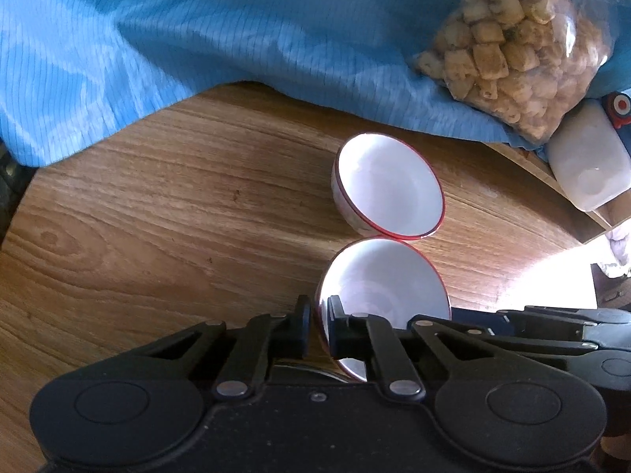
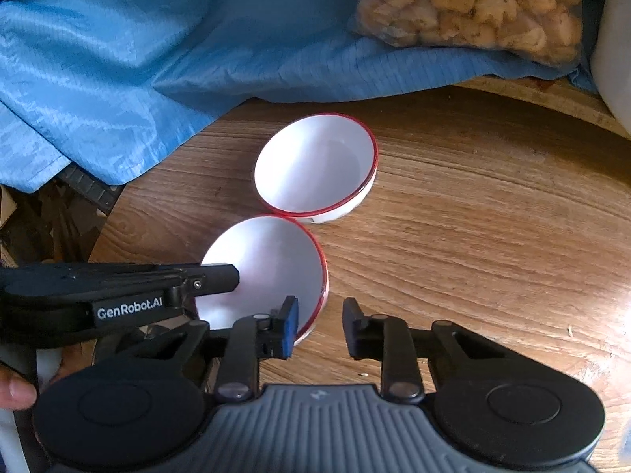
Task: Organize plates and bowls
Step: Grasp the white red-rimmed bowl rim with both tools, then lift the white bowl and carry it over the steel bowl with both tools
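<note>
Two white bowls with red rims stand touching on the wooden table [image 1: 157,216]. The far bowl [image 1: 388,185] [image 2: 315,165] stands free. My left gripper [image 1: 318,307] is shut on the left rim of the near bowl [image 1: 386,283], one pad inside and one outside. In the right wrist view one of its fingers [image 2: 221,276] reaches over the near bowl [image 2: 268,264]. My right gripper [image 2: 320,311] straddles that bowl's right rim. Its left pad is inside the bowl, and its right pad stands apart from the wall, so it is open.
A blue cloth [image 1: 197,39] [image 2: 157,39] covers the far side of the table, with a clear bag of brown snacks [image 1: 520,47] [image 2: 473,0] on it. A white container [image 1: 587,169] stands at the right. The table's edge and dark clutter [image 2: 59,216] lie left.
</note>
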